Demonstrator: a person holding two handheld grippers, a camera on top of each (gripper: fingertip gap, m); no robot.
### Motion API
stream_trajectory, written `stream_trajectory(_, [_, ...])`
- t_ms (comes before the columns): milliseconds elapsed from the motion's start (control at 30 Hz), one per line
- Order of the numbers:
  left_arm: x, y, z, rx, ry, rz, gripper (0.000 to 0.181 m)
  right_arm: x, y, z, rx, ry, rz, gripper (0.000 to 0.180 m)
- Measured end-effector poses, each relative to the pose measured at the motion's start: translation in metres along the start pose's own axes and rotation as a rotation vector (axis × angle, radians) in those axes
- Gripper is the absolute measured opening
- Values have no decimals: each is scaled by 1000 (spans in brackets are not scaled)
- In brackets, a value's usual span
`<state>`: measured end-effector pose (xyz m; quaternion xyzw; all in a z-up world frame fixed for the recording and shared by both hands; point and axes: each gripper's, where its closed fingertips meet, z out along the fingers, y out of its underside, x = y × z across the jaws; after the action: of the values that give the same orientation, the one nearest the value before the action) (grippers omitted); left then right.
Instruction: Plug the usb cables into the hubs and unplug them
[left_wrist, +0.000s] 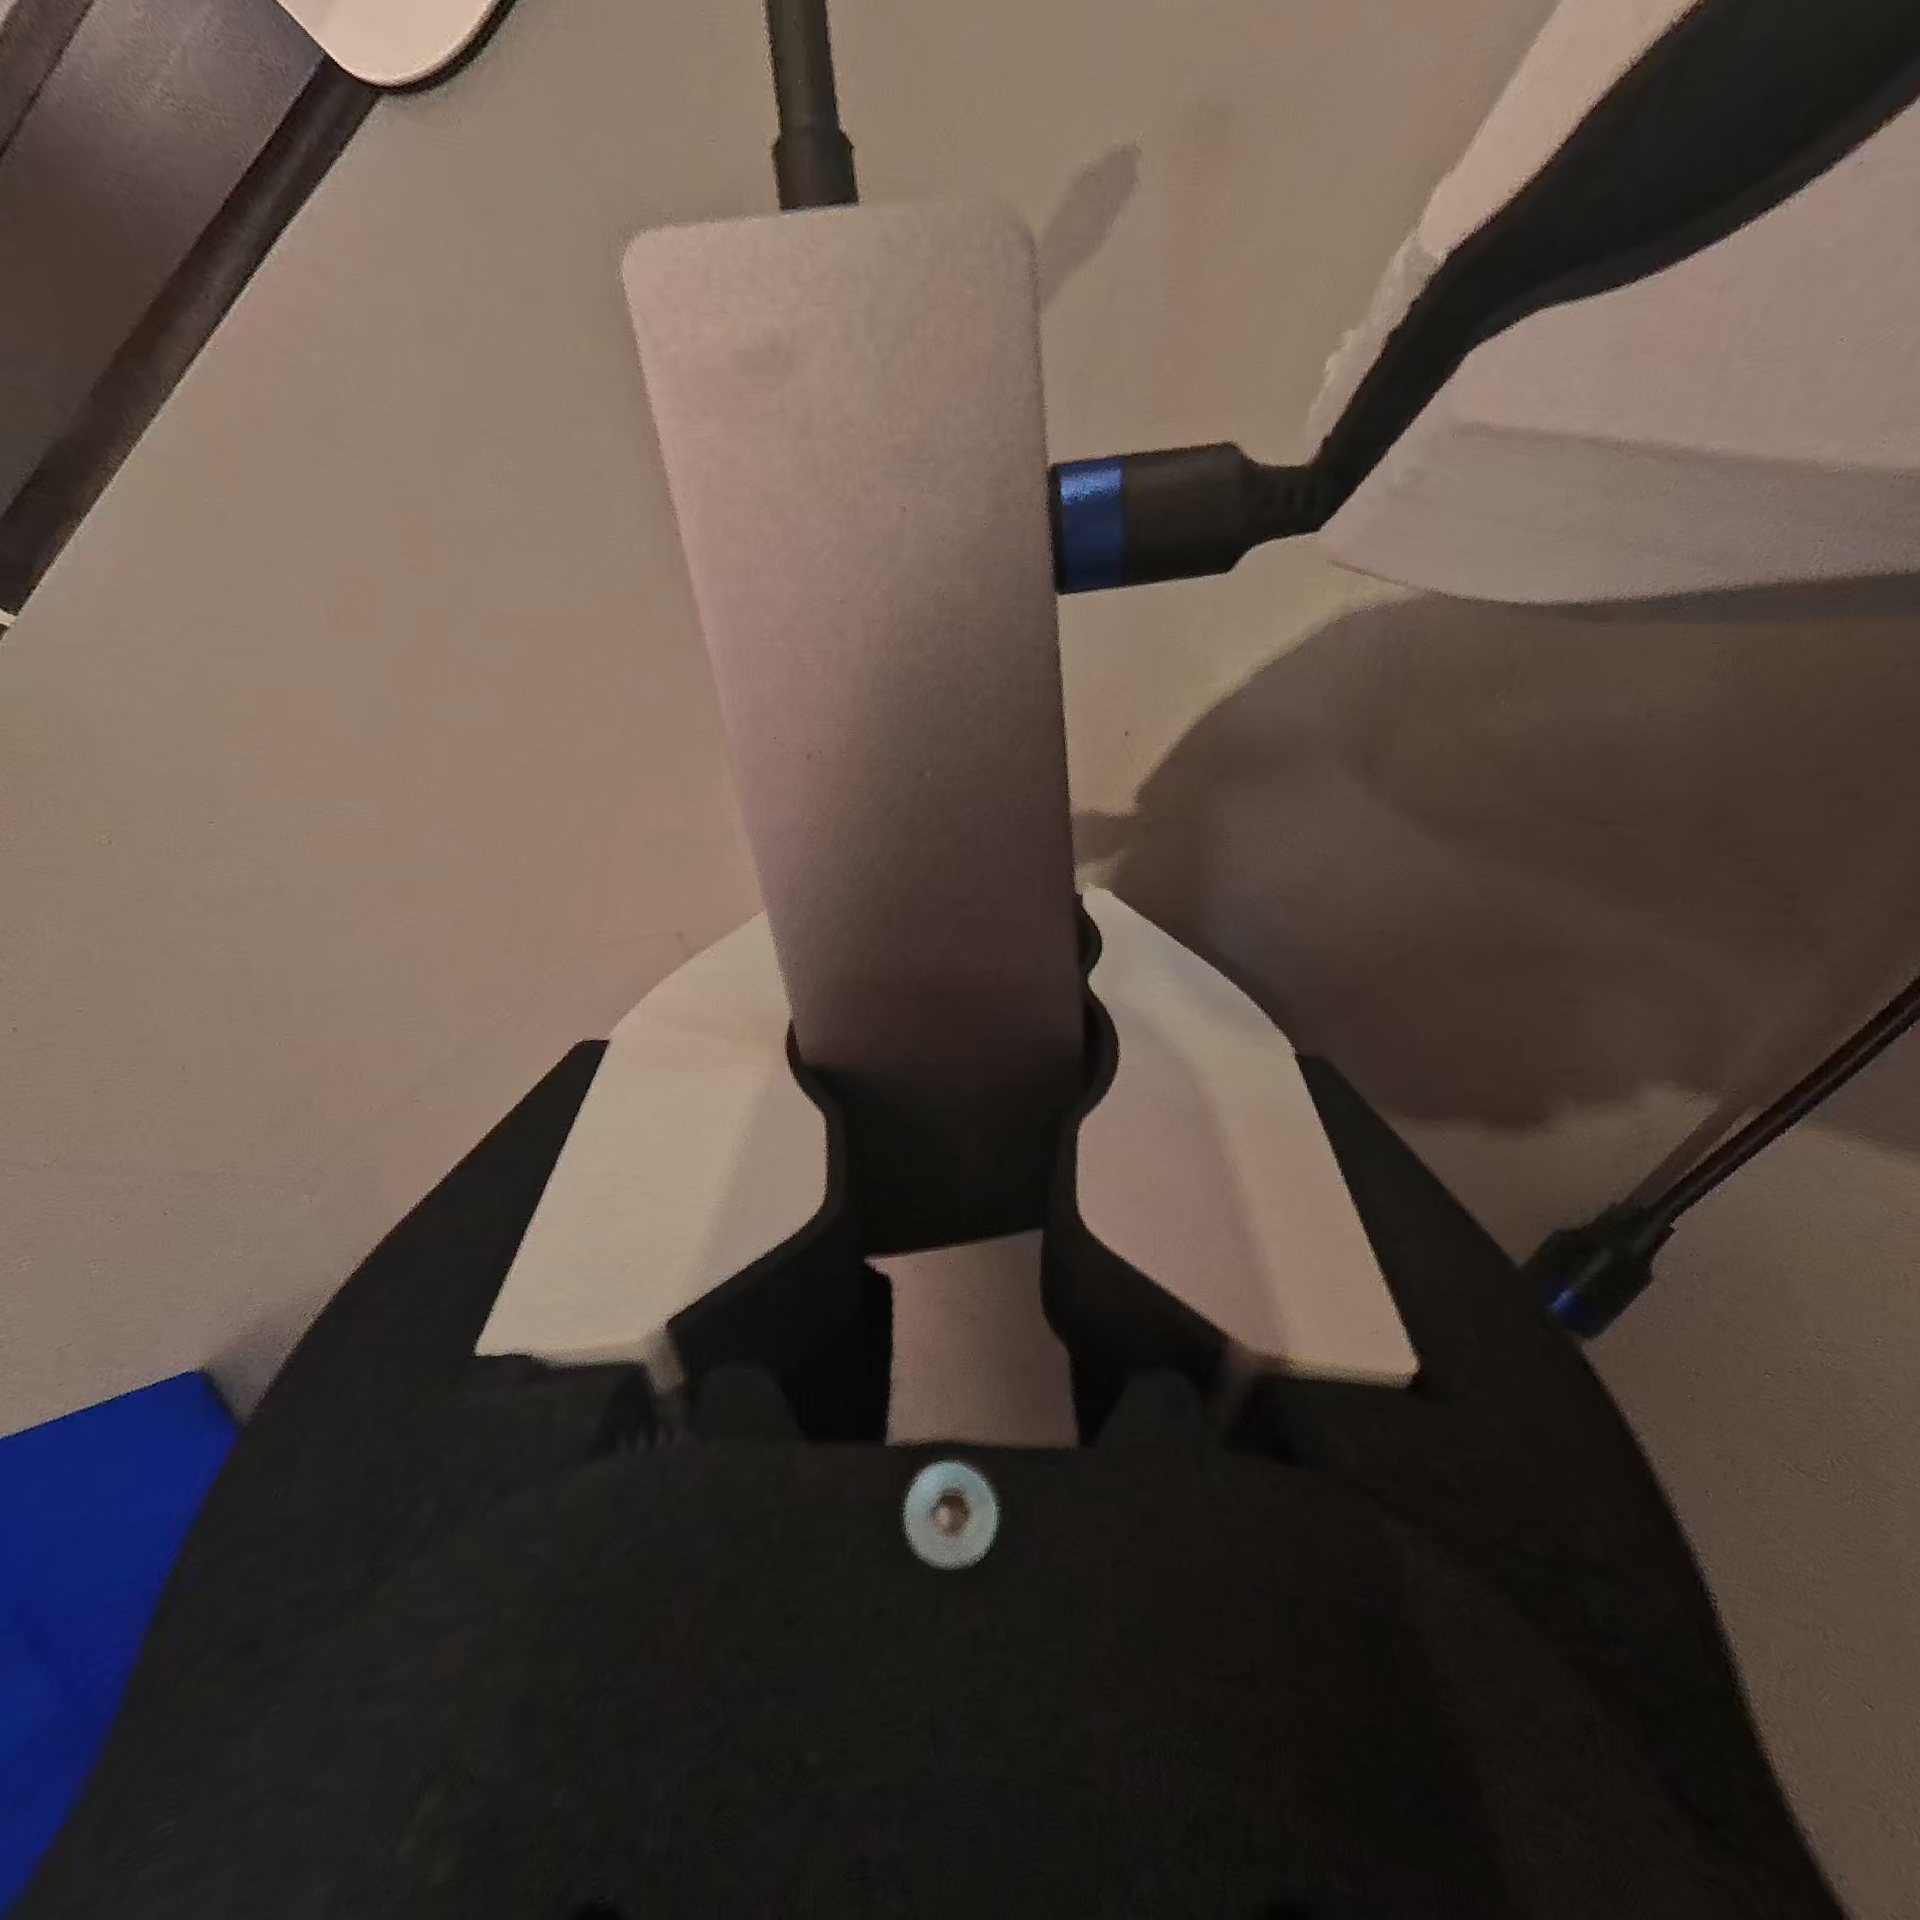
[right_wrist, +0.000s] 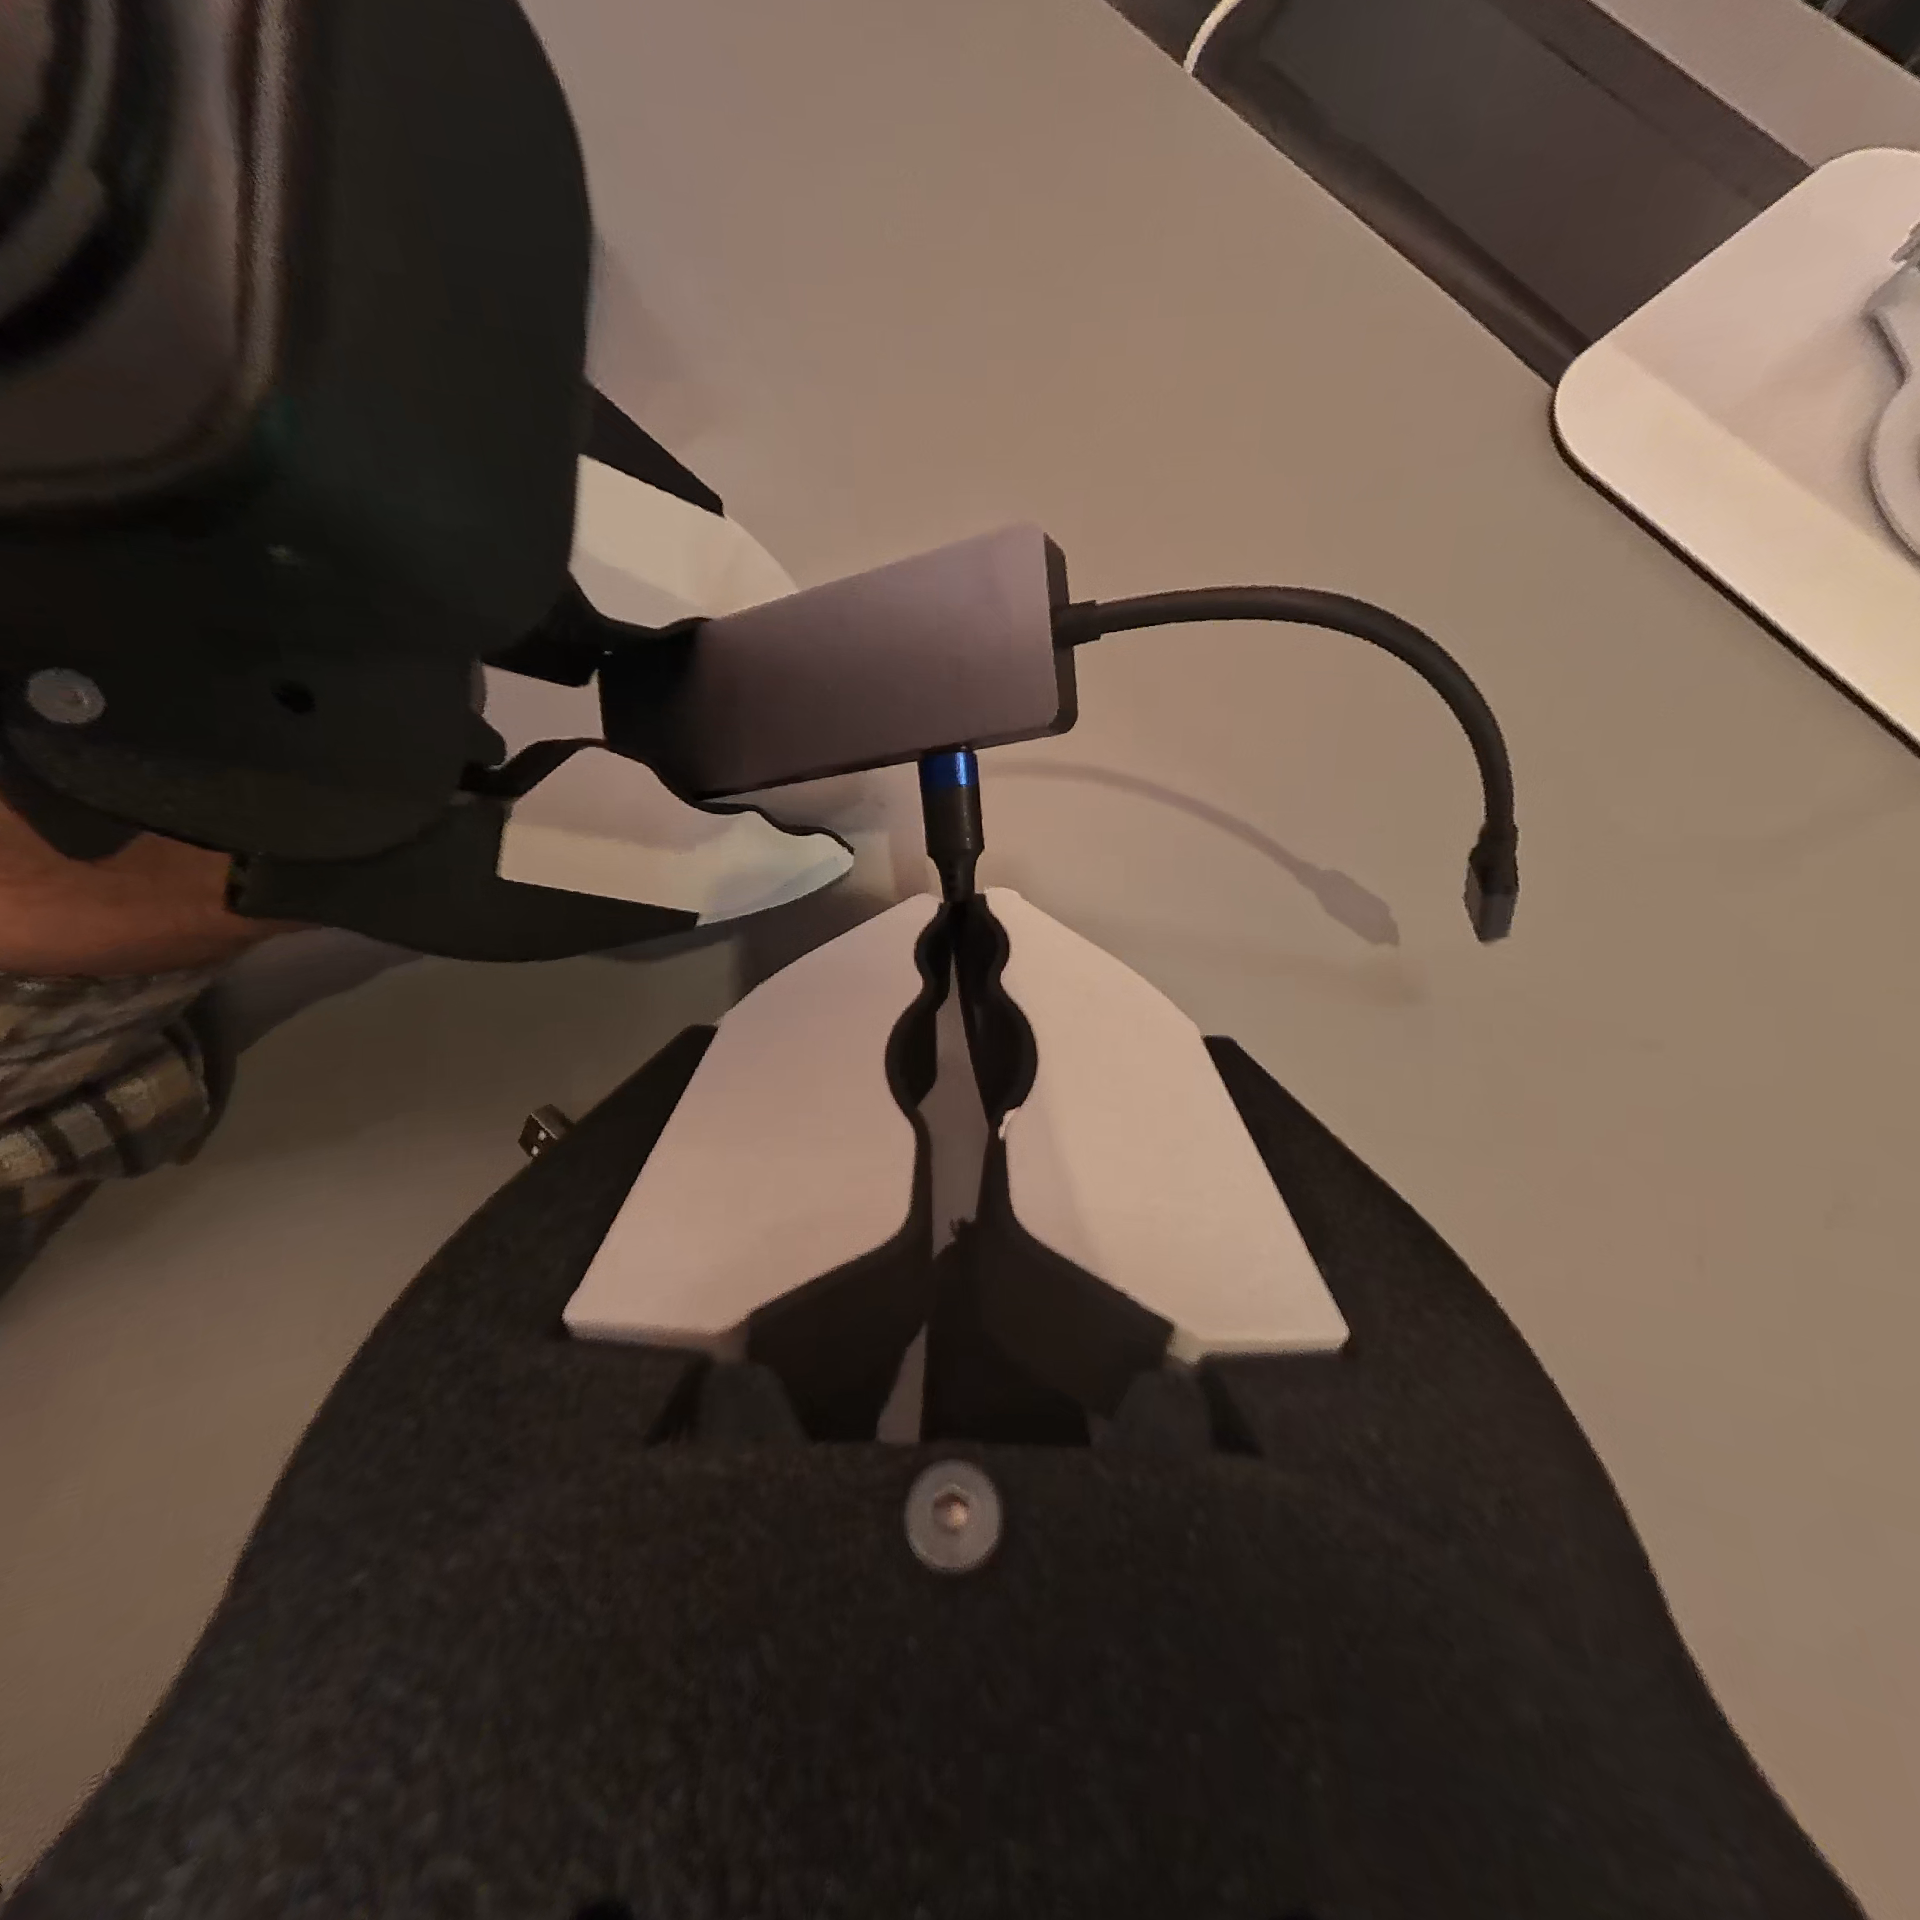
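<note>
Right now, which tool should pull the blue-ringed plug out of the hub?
Right. The right tool is already shut on the cable just behind the blue-ringed plug, in line with the port. The left tool is clamping the hub, bracing it.

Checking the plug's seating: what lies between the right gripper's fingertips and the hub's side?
In the right wrist view, only the blue-ringed plug spans from the right gripper to the hub.

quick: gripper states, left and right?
Left gripper: shut on the grey hub.
Right gripper: shut on the black cable, plug at the hub's side.
</note>
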<state>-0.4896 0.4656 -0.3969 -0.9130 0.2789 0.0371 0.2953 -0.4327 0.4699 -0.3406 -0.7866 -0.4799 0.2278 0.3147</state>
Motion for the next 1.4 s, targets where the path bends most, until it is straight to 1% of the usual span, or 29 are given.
stream_trajectory(167, [-1, -2, -2, 42, 56, -56, 39, -2, -4, 0, 54, -34, -15, 1])
stream_trajectory(267, [1, -6, -5, 74, 94, -73, 39, -5, -6, -7, 107, -21, -76, 3])
stream_trajectory(300, [1, -7, -7, 87, 100, -77, 39, -4, -4, -10, 115, -7, -95, 5])
stream_trajectory(367, [0, -10, -12, 112, 114, -87, 39, 0, 2, -18, 128, 27, -140, 18])
stream_trajectory(433, [0, -12, -15, 130, 124, -92, 39, 4, 12, -26, 132, 36, -154, 26])
stream_trajectory(600, [6, -16, -18, 144, 137, -61, 39, 17, 28, -50, 201, -63, -21, 42])
stream_trajectory(700, [12, -21, -22, 159, 146, -27, 38, 22, 27, -66, 258, -149, 76, 43])
stream_trajectory(800, [17, -30, -31, 183, 139, 5, 39, 23, 15, -85, 326, -267, 207, 45])
stream_trajectory(967, [32, -51, -51, 227, 151, 41, 39, 23, -17, -113, 431, -463, 406, 47])
stream_trajectory(1100, [45, -66, -63, 239, 138, 80, 39, 8, -34, -119, 409, -609, 506, 48])
stream_trajectory(1167, [50, -73, -68, 247, 128, 103, 39, 2, -38, -117, 387, -631, 516, 48])
stream_trajectory(1400, [64, -83, -83, 270, 106, 152, 39, -1, -42, -123, 384, -626, 520, 44])
